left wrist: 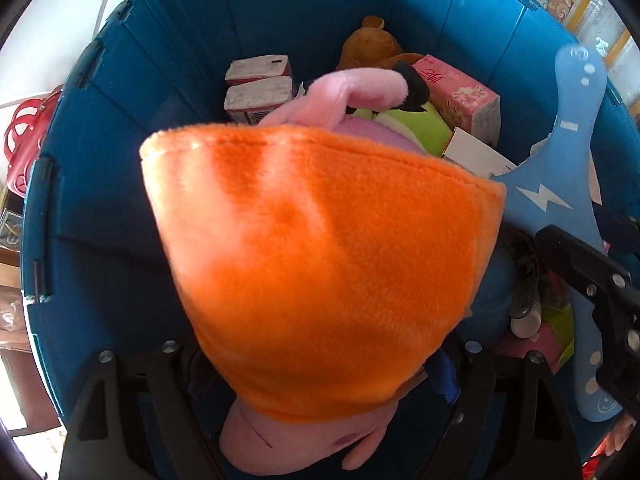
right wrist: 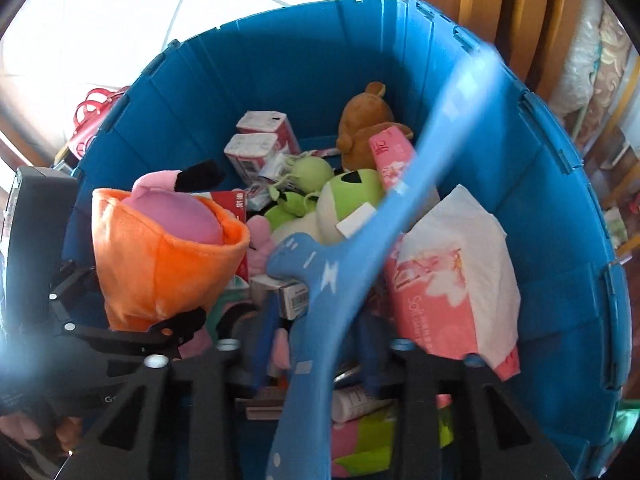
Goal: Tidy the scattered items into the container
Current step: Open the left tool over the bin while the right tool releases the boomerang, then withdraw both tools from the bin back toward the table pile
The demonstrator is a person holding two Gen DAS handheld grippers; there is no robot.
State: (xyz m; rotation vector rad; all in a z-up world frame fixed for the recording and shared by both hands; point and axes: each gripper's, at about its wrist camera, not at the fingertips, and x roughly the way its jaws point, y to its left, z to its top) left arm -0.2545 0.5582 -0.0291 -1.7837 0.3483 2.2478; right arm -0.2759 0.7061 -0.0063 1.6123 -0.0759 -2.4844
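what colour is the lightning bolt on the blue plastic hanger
White, on the blue plastic hanger; clearest in the left wrist view.

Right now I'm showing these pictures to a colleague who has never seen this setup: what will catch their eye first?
First the orange plush with its pink body, filling the left wrist view between the left gripper's fingers, above the blue bin. Next the light blue hanger, blurred, slanting across the right wrist view between the right gripper's open fingers. Beneath lie green plush toys, a brown bear and pink tissue packs.
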